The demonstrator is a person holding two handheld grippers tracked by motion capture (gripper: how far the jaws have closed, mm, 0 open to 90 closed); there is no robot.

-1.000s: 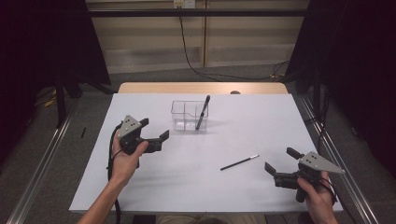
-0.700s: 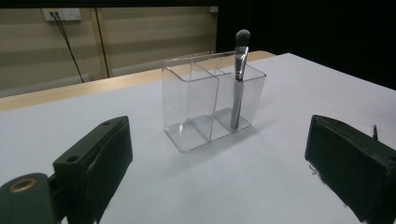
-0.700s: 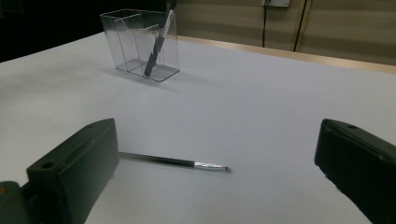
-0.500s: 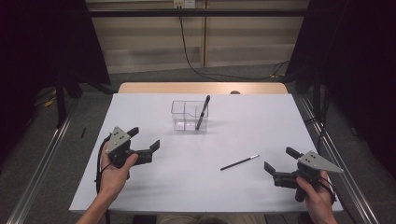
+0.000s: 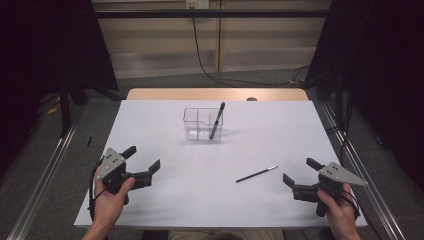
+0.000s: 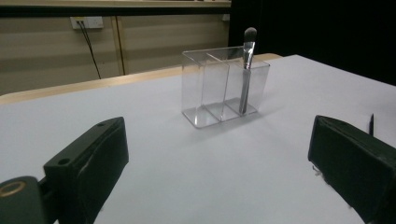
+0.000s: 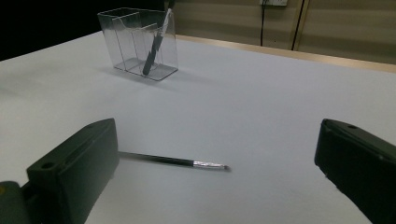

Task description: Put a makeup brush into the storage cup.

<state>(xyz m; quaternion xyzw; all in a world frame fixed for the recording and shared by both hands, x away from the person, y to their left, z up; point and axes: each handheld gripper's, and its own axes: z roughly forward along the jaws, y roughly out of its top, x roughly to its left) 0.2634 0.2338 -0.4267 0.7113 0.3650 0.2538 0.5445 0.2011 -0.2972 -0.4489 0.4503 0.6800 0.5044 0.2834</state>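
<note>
A clear acrylic organizer (image 5: 202,125) holds a black-handled makeup brush (image 5: 216,121) on the plain white table (image 5: 165,210), near a thin black brush (image 5: 256,174) with a silver ferrule.

Two brushes: one brush (image 5: 217,120) stands in the holder, the other brush (image 5: 256,174) lies on the tabletop (image 5: 150,120). One clear holder (image 5: 202,124) with three compartments. Two grippers, the left gripper (image 5: 141,165) and the right gripper (image 5: 299,172), each with two jaws. One tabletop.

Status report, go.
Left gripper open, empty. Right gripper open, empty, facing thin brush flat on table. Other brush stands in clear holder. Path clear.
</note>
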